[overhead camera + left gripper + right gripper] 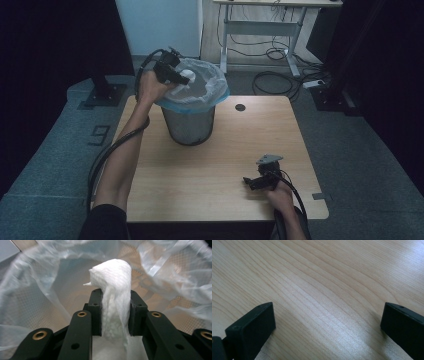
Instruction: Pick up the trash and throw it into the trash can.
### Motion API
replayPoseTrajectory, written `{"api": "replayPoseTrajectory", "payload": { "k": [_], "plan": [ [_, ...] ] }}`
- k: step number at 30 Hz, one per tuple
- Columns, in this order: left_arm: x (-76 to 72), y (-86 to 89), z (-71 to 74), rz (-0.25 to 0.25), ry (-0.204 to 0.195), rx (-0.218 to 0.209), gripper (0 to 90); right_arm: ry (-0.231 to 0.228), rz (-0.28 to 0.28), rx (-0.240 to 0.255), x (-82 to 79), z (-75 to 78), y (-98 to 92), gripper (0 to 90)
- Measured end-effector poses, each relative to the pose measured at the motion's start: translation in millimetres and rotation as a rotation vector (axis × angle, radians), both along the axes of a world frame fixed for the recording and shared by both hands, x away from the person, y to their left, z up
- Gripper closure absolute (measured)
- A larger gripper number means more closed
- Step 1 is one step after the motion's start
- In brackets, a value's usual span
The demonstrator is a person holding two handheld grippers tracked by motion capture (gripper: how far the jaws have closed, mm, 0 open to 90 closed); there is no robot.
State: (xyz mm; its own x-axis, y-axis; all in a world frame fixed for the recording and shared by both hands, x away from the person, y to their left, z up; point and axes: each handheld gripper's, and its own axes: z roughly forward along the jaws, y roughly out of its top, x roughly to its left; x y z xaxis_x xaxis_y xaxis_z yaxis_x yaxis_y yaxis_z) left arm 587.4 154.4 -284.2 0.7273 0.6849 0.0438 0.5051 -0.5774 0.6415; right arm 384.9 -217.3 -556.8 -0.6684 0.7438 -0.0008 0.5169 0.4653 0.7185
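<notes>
Tissue [113, 290], white and crumpled, sat pinched between the jaws of the left gripper [172, 75], poised over the mouth of the bin [190, 117] at about nine o'clock on its rim. A clean drop, I judged, called for opening fully above the middle, clear of the loose liner [212, 82] that could snag it. The right gripper [260, 181] rested on the table [200, 175] at five o'clock, jaws wide apart and empty, well out of the way.
</notes>
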Motion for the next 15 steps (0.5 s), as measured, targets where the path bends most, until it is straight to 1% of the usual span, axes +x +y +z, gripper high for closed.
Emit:
{"api": "replayPoseTrajectory", "payload": {
  "k": [1,2,3,5,7,9,10,11,12,13,14,15],
  "plan": [
    [0.5,-1.1,-1.9,0.001,0.004,0.010,68.4,0.000,0.000,0.000,0.0,0.0,0.0,0.0],
    [0.4,-1.8,-2.7,0.003,0.001,0.025,68.3,0.000,0.000,0.000,0.0,0.0,0.0,0.0],
    [0.3,-1.8,-2.8,-0.002,0.002,0.029,67.9,0.000,0.000,0.000,0.0,0.0,0.0,0.0],
    [0.3,-1.1,-2.5,-0.011,0.013,0.019,63.9,0.000,0.000,0.000,0.0,0.0,0.0,0.0],
    [0.5,-1.2,-3.3,-0.015,0.019,0.016,54.5,0.000,0.000,0.000,0.0,0.0,0.0,0.0],
    [-0.1,-1.9,-3.9,-0.010,0.006,0.037,44.0,0.000,0.000,0.000,0.0,0.0,0.0,0.0],
    [-0.3,-1.8,-4.1,-0.009,0.003,0.036,36.4,0.000,0.000,0.000,0.0,0.0,0.0,0.0],
    [-0.5,-1.3,-4.0,-0.008,0.002,0.029,36.4,0.000,0.000,0.000,0.0,0.0,0.0,0.0],
    [-1.7,0.6,-2.6,-0.005,-0.005,0.015,31.4,0.000,0.000,0.000,0.0,0.0,0.0,0.0],
    [-1.7,0.6,-2.6,-0.005,-0.005,0.015,29.5,0.000,0.000,0.000,0.0,0.0,0.0,0.0],
    [-2.5,1.6,-1.8,-0.001,-0.007,0.002,29.5,0.000,0.000,0.000,0.0,0.0,0.0,0.0],
    [-2.9,2.9,-0.6,0.002,-0.009,-0.005,26.1,0.000,0.000,0.000,0.0,0.0,0.0,0.0]
  ]
}}
